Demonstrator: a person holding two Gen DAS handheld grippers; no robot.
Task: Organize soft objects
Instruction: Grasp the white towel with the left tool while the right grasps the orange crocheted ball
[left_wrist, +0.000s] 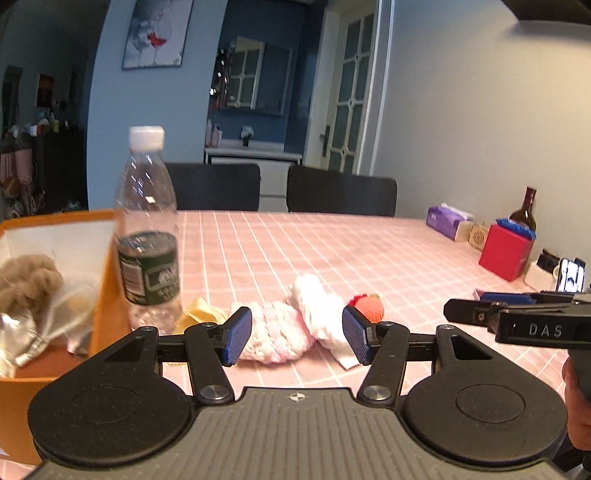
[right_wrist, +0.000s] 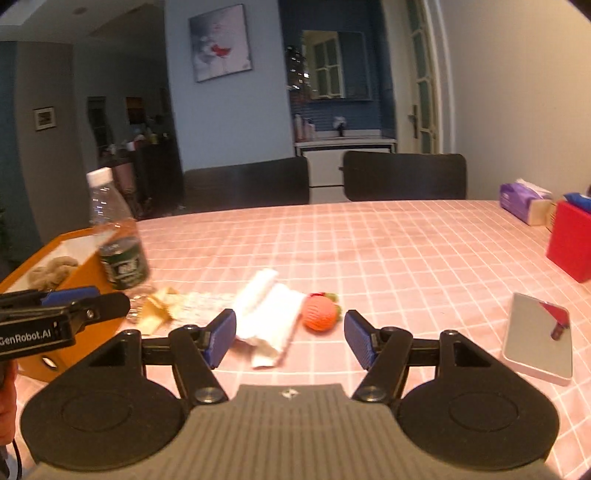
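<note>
A pink-and-white fuzzy sock (left_wrist: 275, 334) and a white folded cloth (left_wrist: 325, 314) lie on the pink checked table (left_wrist: 332, 243), with an orange knitted strawberry (left_wrist: 369, 306) just behind them. My left gripper (left_wrist: 297, 338) is open, its blue pads either side of the sock and cloth, close in front of them. My right gripper (right_wrist: 290, 339) is open and empty, just short of the white cloth (right_wrist: 269, 317) and the strawberry (right_wrist: 319, 314). An orange box (left_wrist: 105, 295) at the left holds a beige plush (left_wrist: 29, 277) and plastic bags.
A water bottle (left_wrist: 147, 229) stands beside the box, with yellow wrappers (left_wrist: 201, 314) at its foot. A red box (left_wrist: 506, 251), tissue pack (left_wrist: 448, 221) and brown bottle (left_wrist: 524, 210) stand at the far right. A mirror-like slab (right_wrist: 537, 336) lies at the right. Two dark chairs (left_wrist: 341, 190) stand behind the table.
</note>
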